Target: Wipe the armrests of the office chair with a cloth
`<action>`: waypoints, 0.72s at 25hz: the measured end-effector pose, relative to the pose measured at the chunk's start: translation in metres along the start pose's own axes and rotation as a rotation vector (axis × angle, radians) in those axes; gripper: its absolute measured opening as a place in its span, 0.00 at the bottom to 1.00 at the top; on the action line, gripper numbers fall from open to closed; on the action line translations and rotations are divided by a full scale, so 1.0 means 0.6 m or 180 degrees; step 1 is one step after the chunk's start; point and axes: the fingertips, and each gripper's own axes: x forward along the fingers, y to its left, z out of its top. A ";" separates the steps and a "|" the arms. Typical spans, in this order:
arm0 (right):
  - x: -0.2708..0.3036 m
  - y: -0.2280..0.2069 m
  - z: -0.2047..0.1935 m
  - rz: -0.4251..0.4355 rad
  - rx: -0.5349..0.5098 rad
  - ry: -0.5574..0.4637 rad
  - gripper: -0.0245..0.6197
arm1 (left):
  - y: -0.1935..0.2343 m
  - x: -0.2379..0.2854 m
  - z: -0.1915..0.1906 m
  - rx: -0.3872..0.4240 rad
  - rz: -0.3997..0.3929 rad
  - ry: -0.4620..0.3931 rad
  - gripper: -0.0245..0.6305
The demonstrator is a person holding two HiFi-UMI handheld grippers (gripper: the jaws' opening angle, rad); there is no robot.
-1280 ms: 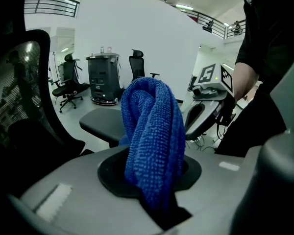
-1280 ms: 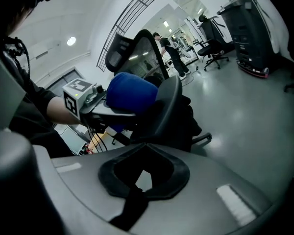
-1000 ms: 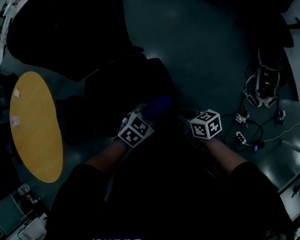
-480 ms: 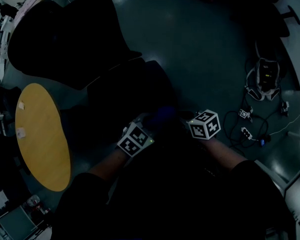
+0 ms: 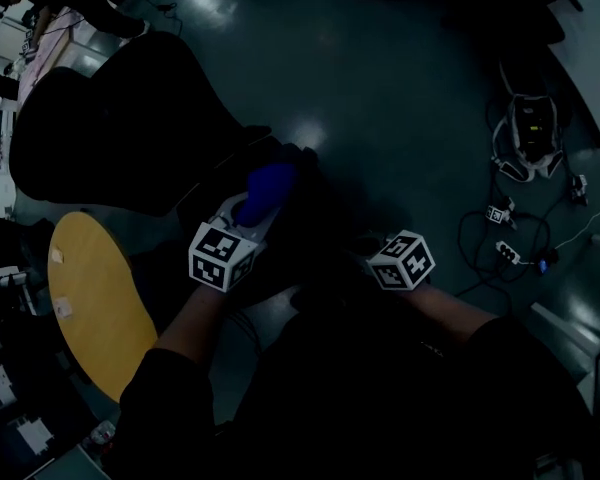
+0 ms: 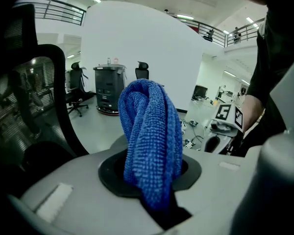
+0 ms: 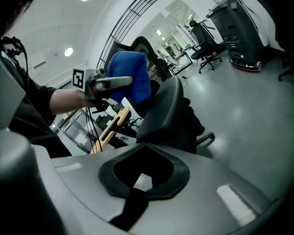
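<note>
Wiping seems not yet started. The left hand-held gripper (image 5: 258, 196) clamps the one blue cloth (image 6: 149, 141), held up ahead of the right hand-held gripper (image 7: 144, 173). That one is empty, and I cannot tell its jaw gap. One office chair (image 5: 110, 118) stands just beyond the cloth, its armrest too dark to make out.

Dark sleeves (image 5: 165, 388) cover the upper arms. The left tool (image 6: 152, 180) and right tool (image 7: 139, 180) are pale grey, black-rimmed at the throat, each bearing a black-and-white marker cube (image 5: 222, 256).
</note>
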 end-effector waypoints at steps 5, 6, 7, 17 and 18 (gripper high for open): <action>-0.006 -0.008 -0.007 0.0020 0.0051 0.0002 0.05 | 0.066 0.024 0.039 -0.0012 0.0212 -0.0007 0.21; -0.006 -0.008 -0.008 0.0030 0.0046 0.0013 0.05 | 0.074 0.030 0.045 -0.0010 0.0234 -0.0010 0.21; -0.006 -0.007 -0.009 0.0042 0.0031 0.0028 0.05 | 0.081 0.037 0.052 -0.0014 0.0254 -0.0023 0.21; -0.014 -0.003 -0.018 0.0133 -0.0013 0.0059 0.05 | 0.128 0.111 0.097 0.0157 0.0561 -0.0028 0.20; -0.014 -0.004 -0.017 0.0135 -0.0023 0.0060 0.05 | 0.130 0.120 0.100 0.0187 0.0584 -0.0021 0.20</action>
